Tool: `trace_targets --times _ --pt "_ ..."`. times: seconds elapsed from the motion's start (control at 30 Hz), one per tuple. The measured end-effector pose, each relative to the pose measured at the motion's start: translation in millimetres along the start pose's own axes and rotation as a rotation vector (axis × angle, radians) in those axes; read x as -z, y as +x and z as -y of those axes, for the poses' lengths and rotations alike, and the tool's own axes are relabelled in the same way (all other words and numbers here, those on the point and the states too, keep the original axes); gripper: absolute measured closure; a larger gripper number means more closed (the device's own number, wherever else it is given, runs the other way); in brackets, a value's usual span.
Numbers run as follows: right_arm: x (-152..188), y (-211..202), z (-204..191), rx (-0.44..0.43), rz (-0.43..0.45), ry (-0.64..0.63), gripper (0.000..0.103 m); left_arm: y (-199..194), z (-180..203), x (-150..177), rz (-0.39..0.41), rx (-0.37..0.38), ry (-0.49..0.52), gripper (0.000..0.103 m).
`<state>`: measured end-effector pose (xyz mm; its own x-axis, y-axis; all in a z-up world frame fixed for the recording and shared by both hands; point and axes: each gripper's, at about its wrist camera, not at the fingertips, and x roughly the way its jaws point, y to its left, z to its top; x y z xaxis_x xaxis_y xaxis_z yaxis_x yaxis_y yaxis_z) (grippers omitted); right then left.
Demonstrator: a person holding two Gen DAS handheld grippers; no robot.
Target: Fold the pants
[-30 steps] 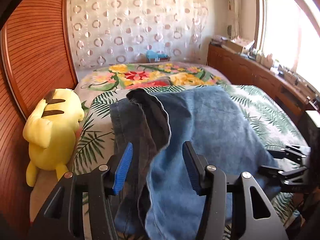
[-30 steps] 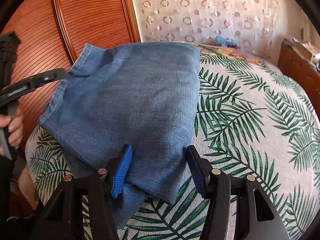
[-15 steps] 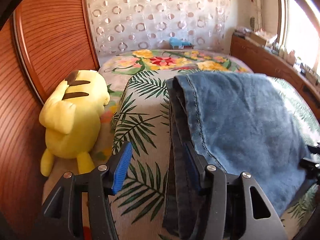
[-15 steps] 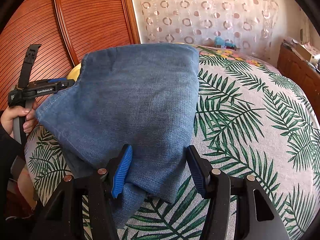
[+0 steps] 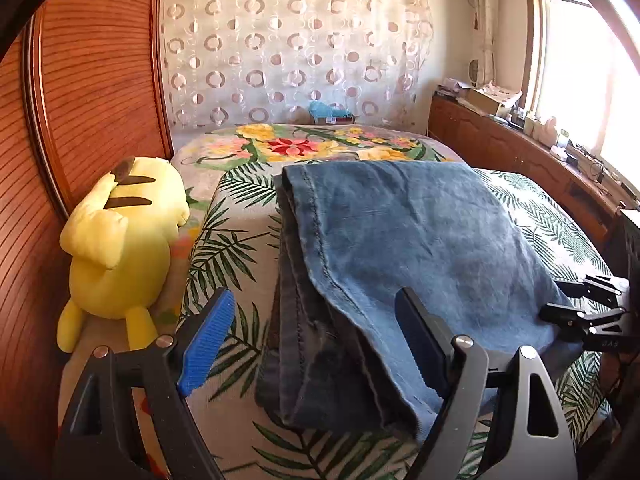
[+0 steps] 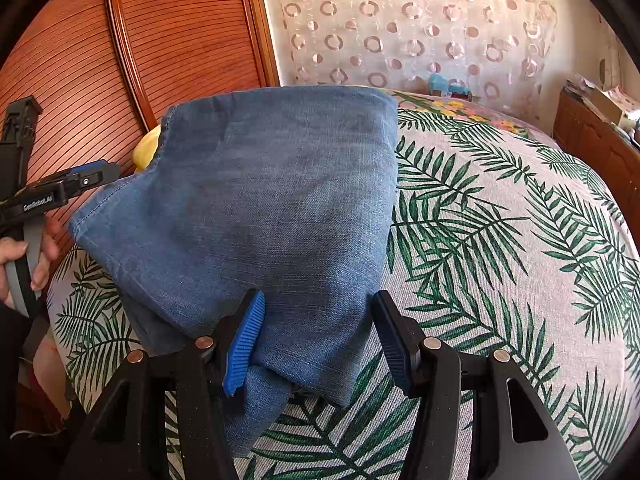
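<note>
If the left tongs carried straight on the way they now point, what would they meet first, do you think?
Most likely the folded blue denim pants on the palm-leaf bedspread. The left tongs are opening, with the near edge of the denim lying between them; depth is hard to judge.

One pair of folded blue jeans lies on one bed with a palm-leaf cover. One yellow plush toy sits at nine o'clock from the jeans. Two handheld grippers show: the left gripper at six o'clock and the right gripper. One hand is visible. One window is at two o'clock.
</note>
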<state>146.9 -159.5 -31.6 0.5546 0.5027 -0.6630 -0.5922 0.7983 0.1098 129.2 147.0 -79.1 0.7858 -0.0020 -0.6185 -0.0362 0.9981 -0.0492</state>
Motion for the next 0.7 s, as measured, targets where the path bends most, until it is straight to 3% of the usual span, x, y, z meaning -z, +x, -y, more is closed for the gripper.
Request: trace_targets --times 0.43,0.7 --pt "-0.5 -2.7 2.4 -0.005 0.007 0.005 0.045 -13.9 36.8 26.8 -0.025 0.035 0.034 0.02" --pt "5.0 -50.0 25.4 0.049 0.074 0.019 0.045 -8.9 32.5 40.5 -0.043 -0.001 0.039 0.02"
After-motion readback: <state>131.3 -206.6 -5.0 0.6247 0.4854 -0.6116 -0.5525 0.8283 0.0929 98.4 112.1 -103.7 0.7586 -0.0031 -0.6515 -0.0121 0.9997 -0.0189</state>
